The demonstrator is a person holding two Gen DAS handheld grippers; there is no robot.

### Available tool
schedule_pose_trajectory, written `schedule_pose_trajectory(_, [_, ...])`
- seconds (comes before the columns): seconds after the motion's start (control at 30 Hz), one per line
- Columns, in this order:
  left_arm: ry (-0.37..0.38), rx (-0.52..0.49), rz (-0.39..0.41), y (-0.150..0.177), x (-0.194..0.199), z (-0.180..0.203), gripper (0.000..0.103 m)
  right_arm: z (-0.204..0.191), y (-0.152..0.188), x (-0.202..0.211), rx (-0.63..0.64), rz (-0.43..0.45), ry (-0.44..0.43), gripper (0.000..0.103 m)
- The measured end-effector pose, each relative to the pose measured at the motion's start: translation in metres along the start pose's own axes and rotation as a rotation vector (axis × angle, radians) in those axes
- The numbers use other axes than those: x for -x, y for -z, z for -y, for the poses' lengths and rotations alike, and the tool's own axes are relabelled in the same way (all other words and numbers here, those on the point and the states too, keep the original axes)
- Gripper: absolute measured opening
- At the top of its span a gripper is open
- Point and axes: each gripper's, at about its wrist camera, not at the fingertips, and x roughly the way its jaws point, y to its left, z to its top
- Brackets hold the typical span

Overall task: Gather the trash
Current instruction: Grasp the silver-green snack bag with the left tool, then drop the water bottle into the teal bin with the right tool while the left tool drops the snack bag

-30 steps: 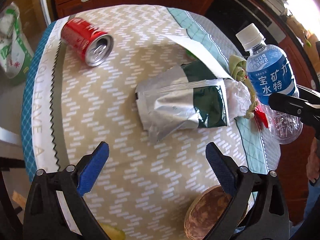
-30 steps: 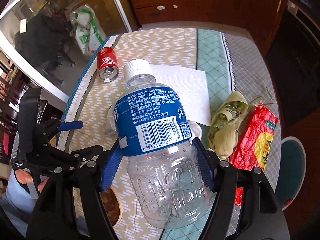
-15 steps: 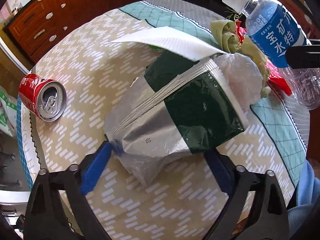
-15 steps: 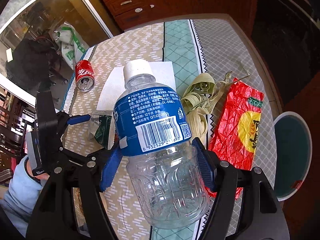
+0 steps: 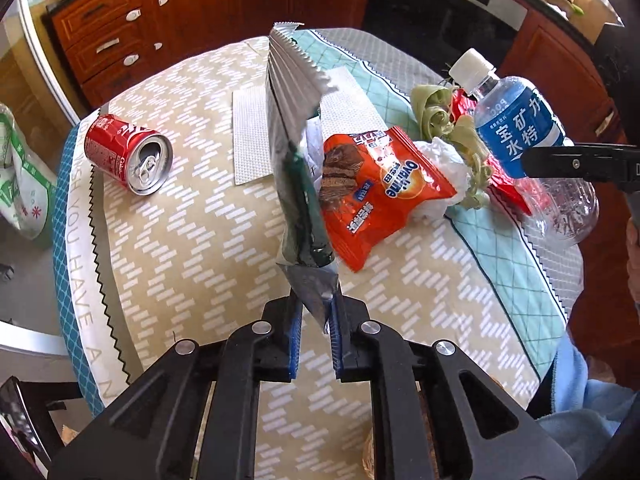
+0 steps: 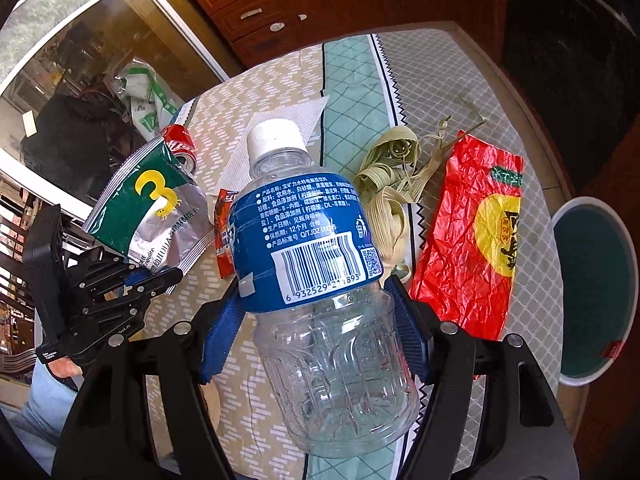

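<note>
Tablecloth (image 5: 208,240): beige with white dashes, a teal checked band on the right and a zigzag border; it covers the round table.
Cabinet (image 5: 120,36): reddish-brown wood with white drawer handles, beyond the table's far edge.
Glass door (image 6: 80,40): at far left, reflecting the room.
Round stool (image 6: 592,292): teal seat with a white rim, to the right of the table.

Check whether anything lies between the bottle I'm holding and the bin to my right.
Nothing visible does. The right hand-held gripper holds the bottle above the table; the red bag lies flat beneath that line, and the bin stands open beyond the table edge.
</note>
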Motion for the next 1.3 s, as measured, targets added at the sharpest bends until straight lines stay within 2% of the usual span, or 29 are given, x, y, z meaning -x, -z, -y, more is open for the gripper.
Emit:
schedule_pose_trajectory(0.17, [0.000, 0.042, 0.014, -0.002, 0.012, 0.007, 0.011, 0.008, 0.009, 0.012, -0.021, 0.022, -0.016, 0.067])
schedule_pose_trajectory(0.33, [-0.044, 0.043, 0.075, 0.004, 0.054, 0.028, 0.011, 0.019, 0.015, 0.032, -0.046, 0.065, -0.046, 0.067])
schedule_pose_trajectory(0.43, [-0.039, 0.070, 0.102, 0.003, 0.073, 0.032, 0.011, 0.026, 0.019, 0.043, -0.053, 0.090, -0.063, 0.067])
schedule_pose_trajectory(0.57, [-0.022, 0.017, 0.121, -0.006, 0.087, 0.059, 0.011, 0.042, 0.022, 0.059, -0.074, 0.131, -0.068, 0.067])
schedule_pose_trajectory(0.67, [0.018, -0.037, 0.133, -0.020, 0.089, 0.090, 0.011, 0.065, 0.024, 0.075, -0.122, 0.176, -0.062, 0.067])
schedule_pose_trajectory(0.87, [0.103, -0.176, 0.119, -0.055, 0.070, 0.167, 0.011, 0.135, 0.041, 0.116, -0.254, 0.271, 0.008, 0.067])
schedule_pose_trajectory(1.07, [0.172, -0.273, 0.047, -0.084, 0.032, 0.239, 0.011, 0.212, 0.066, 0.146, -0.392, 0.337, 0.131, 0.067])
schedule_pose_trajectory(1.2, [0.200, -0.302, -0.009, -0.099, 0.006, 0.274, 0.011, 0.255, 0.075, 0.144, -0.466, 0.345, 0.155, 0.067])
schedule_pose_trajectory(1.3, [0.205, -0.327, -0.042, -0.107, -0.013, 0.294, 0.011, 0.278, 0.075, 0.127, -0.497, 0.319, 0.145, 0.067])
